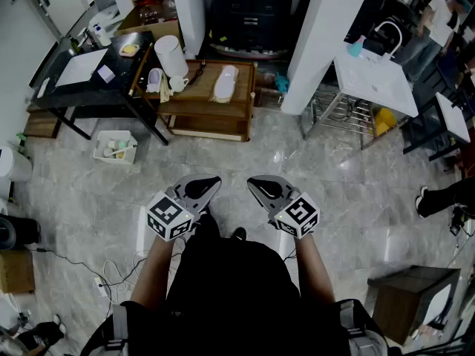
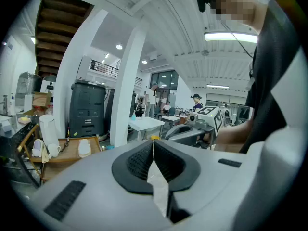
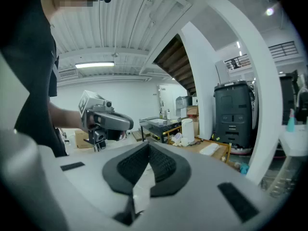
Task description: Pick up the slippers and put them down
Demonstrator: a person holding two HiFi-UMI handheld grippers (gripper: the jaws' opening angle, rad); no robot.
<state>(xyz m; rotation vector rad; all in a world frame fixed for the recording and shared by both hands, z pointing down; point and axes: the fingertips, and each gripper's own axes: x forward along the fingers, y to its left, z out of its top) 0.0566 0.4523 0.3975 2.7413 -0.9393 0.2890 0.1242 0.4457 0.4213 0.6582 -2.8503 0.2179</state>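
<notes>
A person (image 1: 230, 288) is standing on the grey marble floor (image 1: 341, 199) and is holding one hand-held gripper in each hand in front of the body, at about the same height. The left hand-held gripper (image 1: 208, 186) is keeping its jaws pressed together, with nothing between them, and the right hand-held gripper (image 1: 257, 185) is showing the same: jaws closed and empty. The two tips are pointing forward and a little toward each other, near but apart. The slippers are lying well ahead of both, on a low wooden surface (image 1: 211, 117). The white slipper (image 1: 225, 84) is resting on the right part of its top, and the pale purple slipper (image 1: 154, 78) is at the left edge, just beside a tall white cylinder (image 1: 170, 56) and a small mug (image 1: 178, 84). To the left of the wood a black surface (image 1: 89, 87) is standing, and under its corner a white basket (image 1: 115, 145) is sitting on the floor. A white column (image 1: 326, 28) is rising to the right of the slippers.
</notes>
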